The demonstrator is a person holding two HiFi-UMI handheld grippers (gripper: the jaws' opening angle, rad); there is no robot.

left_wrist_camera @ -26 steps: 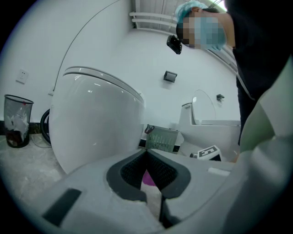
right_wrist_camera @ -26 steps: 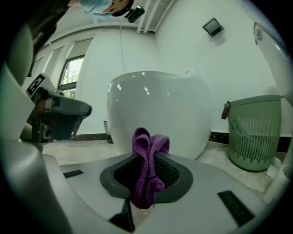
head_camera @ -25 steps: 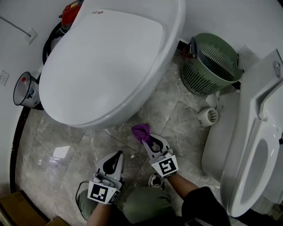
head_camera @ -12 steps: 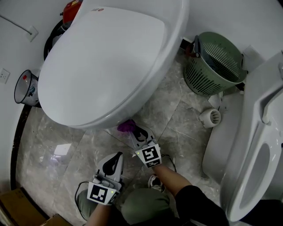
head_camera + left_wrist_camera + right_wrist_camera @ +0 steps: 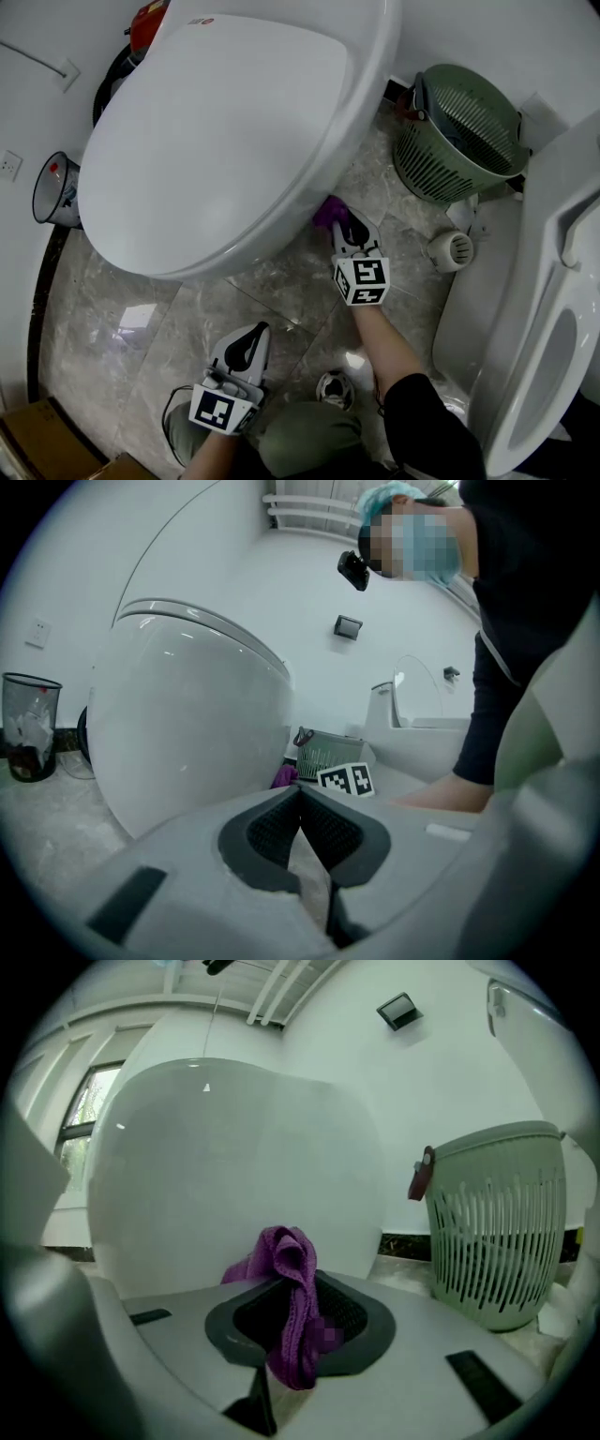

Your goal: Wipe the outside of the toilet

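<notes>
The white toilet [image 5: 225, 141] fills the upper left of the head view, lid down. My right gripper [image 5: 345, 228] is shut on a purple cloth [image 5: 329, 210], which is pressed against the lower right side of the bowl. In the right gripper view the purple cloth [image 5: 286, 1297] hangs from the closed jaws, right in front of the toilet's white side [image 5: 234, 1176]. My left gripper [image 5: 249, 345] hangs low over the floor near my knee, shut and holding nothing. Its own view shows the left gripper [image 5: 302, 803] facing the toilet bowl [image 5: 187, 733].
A green slatted basket [image 5: 459, 136] stands right of the toilet, also seen as the basket [image 5: 497, 1222] in the right gripper view. A second white toilet [image 5: 539, 309] is at the right edge. A small bin [image 5: 58, 192] and a red object [image 5: 150, 23] sit at the left. The floor is grey marble tile [image 5: 112, 319].
My right gripper carried the purple cloth from the floor in front of the bowl up and to the right, onto the bowl's right side. The left gripper stayed nearly still.
</notes>
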